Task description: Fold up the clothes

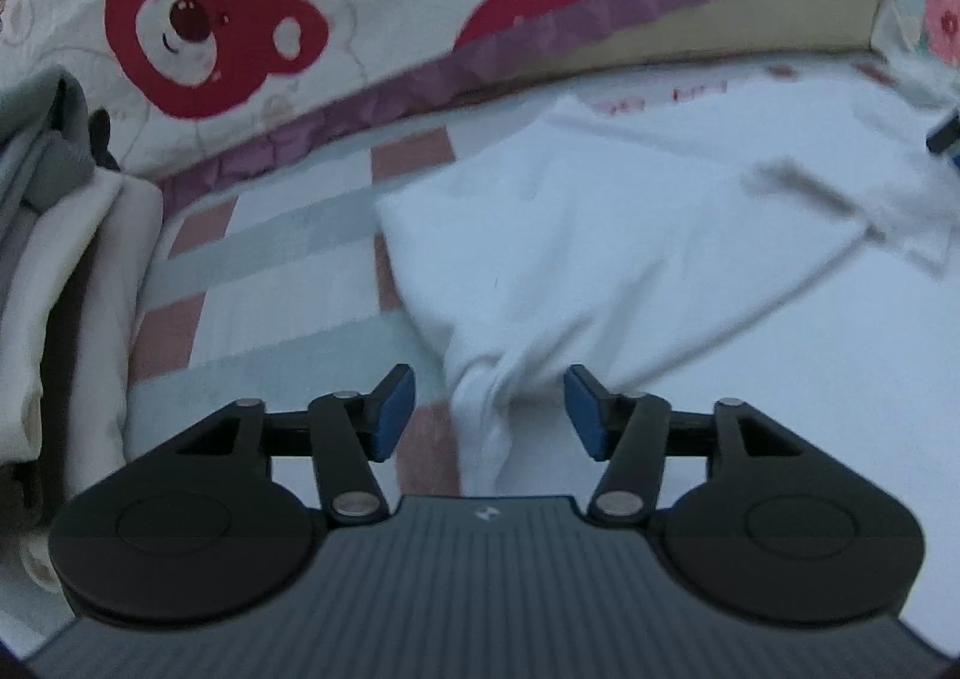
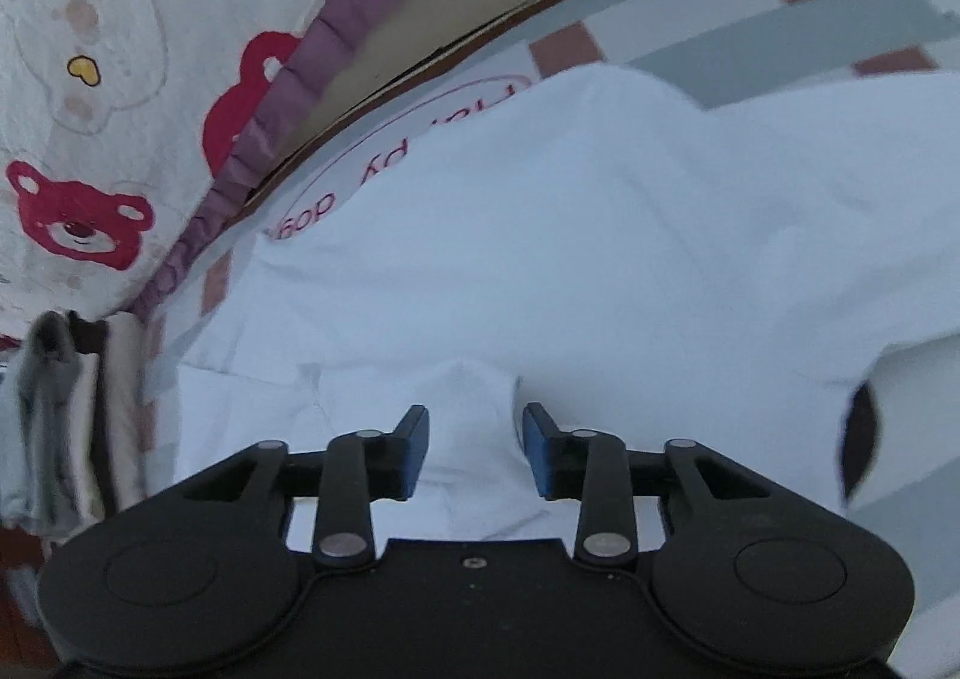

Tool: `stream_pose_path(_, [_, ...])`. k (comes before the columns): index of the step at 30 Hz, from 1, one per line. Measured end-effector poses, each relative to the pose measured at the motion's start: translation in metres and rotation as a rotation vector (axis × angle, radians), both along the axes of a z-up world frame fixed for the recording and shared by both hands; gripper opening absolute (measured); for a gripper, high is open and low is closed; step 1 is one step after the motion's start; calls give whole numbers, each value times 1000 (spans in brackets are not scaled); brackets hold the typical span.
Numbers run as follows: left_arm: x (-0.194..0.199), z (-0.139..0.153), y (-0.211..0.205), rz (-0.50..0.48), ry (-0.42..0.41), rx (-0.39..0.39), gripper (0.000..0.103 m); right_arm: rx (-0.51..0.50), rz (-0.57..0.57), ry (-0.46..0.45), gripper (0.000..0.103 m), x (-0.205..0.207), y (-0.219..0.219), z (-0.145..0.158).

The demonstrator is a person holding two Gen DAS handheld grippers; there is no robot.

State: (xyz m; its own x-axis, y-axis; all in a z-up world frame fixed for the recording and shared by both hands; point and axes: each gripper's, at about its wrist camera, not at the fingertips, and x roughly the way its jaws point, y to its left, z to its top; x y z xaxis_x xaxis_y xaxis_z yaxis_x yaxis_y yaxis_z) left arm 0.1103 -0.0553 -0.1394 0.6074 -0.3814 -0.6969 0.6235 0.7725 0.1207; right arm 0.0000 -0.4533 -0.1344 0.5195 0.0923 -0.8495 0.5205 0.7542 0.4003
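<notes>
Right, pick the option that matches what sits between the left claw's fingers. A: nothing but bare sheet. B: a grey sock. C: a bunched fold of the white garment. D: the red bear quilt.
C: in the left wrist view the left claw is open, and a bunched fold of the white garment runs between its blue pads.

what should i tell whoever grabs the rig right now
Left hand-held gripper: open, a bunched corner of the white garment between its fingers, not pinched.
Right hand-held gripper: open, a raised fold of the same garment between its fingers.
The garment lies rumpled on the checked sheet; folded clothes are stacked at the left.
Done: that stack.
Left: close on the cloth, then fold it, probably adding it to the stack.
</notes>
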Motion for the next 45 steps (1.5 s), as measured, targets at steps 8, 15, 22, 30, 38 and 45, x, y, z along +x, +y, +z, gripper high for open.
stream_pose_path(8, [-5, 6, -16, -66, -42, -60, 61, -306, 177, -63, 55, -18, 76, 20])
stream_pose_path(15, [15, -12, -13, -15, 121, -132, 62, -545, 472, -44, 54, -15, 143, 6])
stream_pose_path(22, [19, -23, -13, 8, 149, -137, 63, -496, 439, -49, 48, -1, 129, -25])
stream_pose_path(30, [20, -13, -7, 42, 141, -143, 63, -515, 539, -196, 7, -50, 125, 46])
stream_pose_path(38, [33, 5, 27, 149, 189, -288, 63, -290, 539, -163, 7, -106, 109, 48])
stream_pose_path(45, [24, -9, 5, 27, 242, -215, 63, -86, 434, -182, 46, -127, 85, 40])
